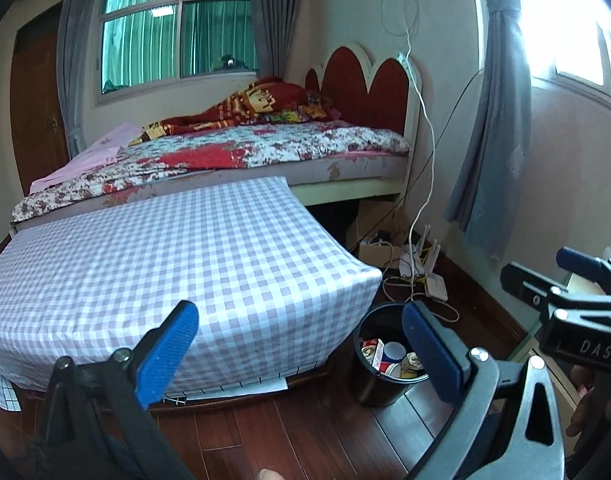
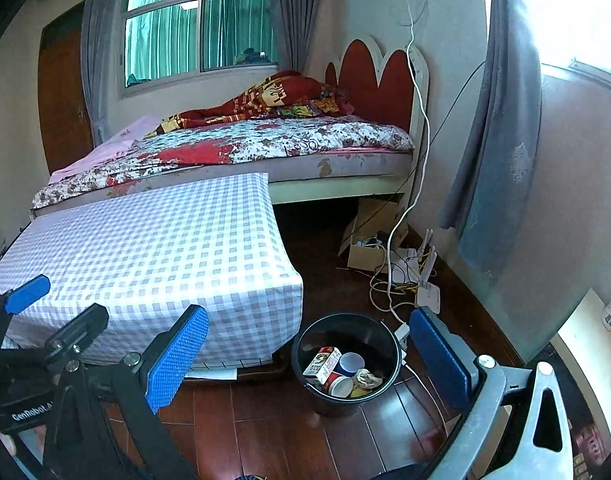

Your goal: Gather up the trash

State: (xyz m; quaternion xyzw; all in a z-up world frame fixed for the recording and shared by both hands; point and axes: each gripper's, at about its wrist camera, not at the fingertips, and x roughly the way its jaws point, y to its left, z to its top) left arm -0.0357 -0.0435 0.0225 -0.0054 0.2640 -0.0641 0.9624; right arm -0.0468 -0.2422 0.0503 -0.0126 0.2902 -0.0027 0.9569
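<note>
While both grippers gape empty, bin (image 2: 347, 360) stands beside table (image 2: 145, 248) corner.

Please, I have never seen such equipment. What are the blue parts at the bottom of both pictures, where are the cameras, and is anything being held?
The blue parts are the padded fingers of two hand-held grippers; a person carries one in each hand. Each picture comes from a camera on one gripper, looking forward between its fingers. The left gripper and the right gripper are both open and hold nothing. Ahead stands a table under a checked cloth, with nothing lying on it. Beside it on the wooden floor is a black bin that contains a small carton, cups and crumpled wrappers. Behind is a bed.
</note>
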